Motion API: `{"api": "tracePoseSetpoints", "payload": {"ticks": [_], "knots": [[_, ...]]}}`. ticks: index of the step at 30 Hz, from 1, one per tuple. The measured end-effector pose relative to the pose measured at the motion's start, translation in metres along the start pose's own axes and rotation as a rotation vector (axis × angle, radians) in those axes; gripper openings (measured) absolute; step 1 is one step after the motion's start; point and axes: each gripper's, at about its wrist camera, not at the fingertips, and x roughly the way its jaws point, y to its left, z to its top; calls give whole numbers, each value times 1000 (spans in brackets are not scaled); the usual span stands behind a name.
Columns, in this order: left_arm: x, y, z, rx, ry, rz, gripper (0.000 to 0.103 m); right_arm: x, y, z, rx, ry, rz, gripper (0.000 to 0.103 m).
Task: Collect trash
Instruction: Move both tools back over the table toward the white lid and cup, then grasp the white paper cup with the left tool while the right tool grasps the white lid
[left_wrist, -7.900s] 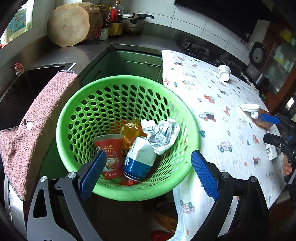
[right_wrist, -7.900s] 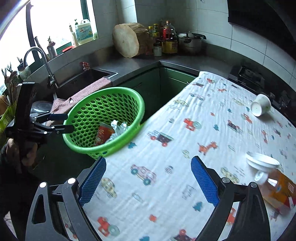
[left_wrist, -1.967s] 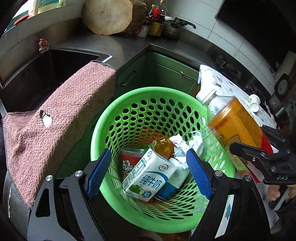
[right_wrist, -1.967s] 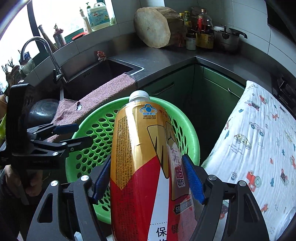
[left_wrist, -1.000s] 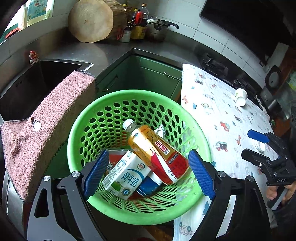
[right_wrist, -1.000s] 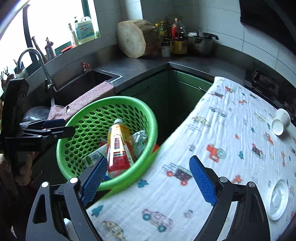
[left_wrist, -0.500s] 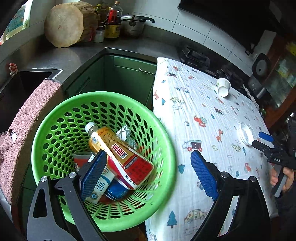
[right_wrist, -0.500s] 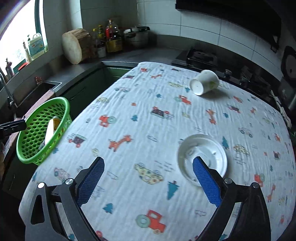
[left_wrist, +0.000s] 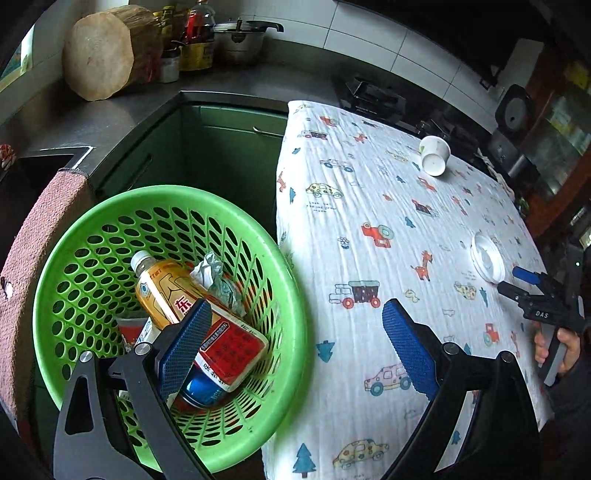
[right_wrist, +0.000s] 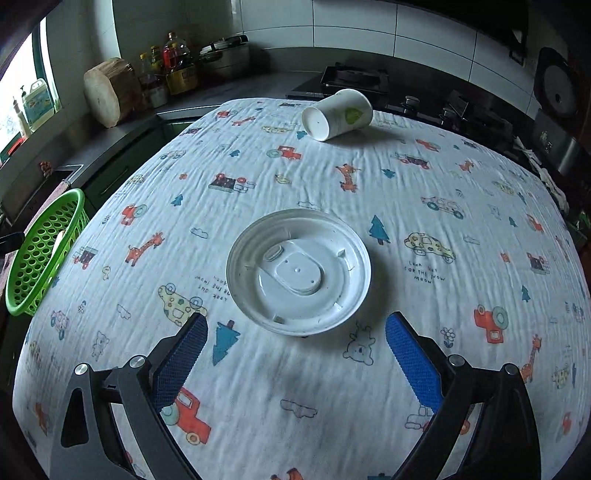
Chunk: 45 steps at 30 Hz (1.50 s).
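Note:
A green perforated basket (left_wrist: 110, 206) sits off the table's left edge. It holds an orange-and-red drink bottle (left_wrist: 173, 295), crumpled paper (left_wrist: 212, 273), a blue can (left_wrist: 201, 391) and a carton. My left gripper (left_wrist: 295, 314) hovers over the basket's right rim, jaws opening with nothing between them. A white plastic lid (right_wrist: 297, 271) lies upside down on the printed tablecloth (right_wrist: 258, 369). My right gripper (right_wrist: 295, 325) is open just in front of it. A white paper cup (right_wrist: 338, 114) lies on its side at the far end.
A pink towel (left_wrist: 40, 236) hangs over the sink edge left of the basket. On the counter behind stand a wooden block (left_wrist: 99, 51), bottles and a pot (left_wrist: 240, 40). A stove (right_wrist: 354, 77) lies beyond the table. The basket (right_wrist: 40, 254) shows at the left of the right wrist view.
My right gripper swung from beside the basket across the table to the white lid. My left gripper's view shifted right, from the basket's middle to its right rim and the table.

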Motion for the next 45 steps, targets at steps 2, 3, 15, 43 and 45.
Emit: {"api": "tracePoseSetpoints", "payload": {"ticks": [2, 3, 15, 43, 45], "knots": [[4, -5, 2, 8, 5, -1, 92, 5, -1, -1, -7, 10, 2, 94], [5, -7, 3, 12, 7, 0, 92, 7, -2, -1, -7, 11, 0, 94], [33, -31, 15, 54, 46, -5, 93, 27, -13, 8, 22, 18, 56, 95], [89, -116, 54, 188, 84, -67, 93, 16, -26, 10, 15, -10, 79, 85], [96, -132, 61, 214, 78, -77, 95, 13, -28, 7, 11, 0, 81, 85]]}}
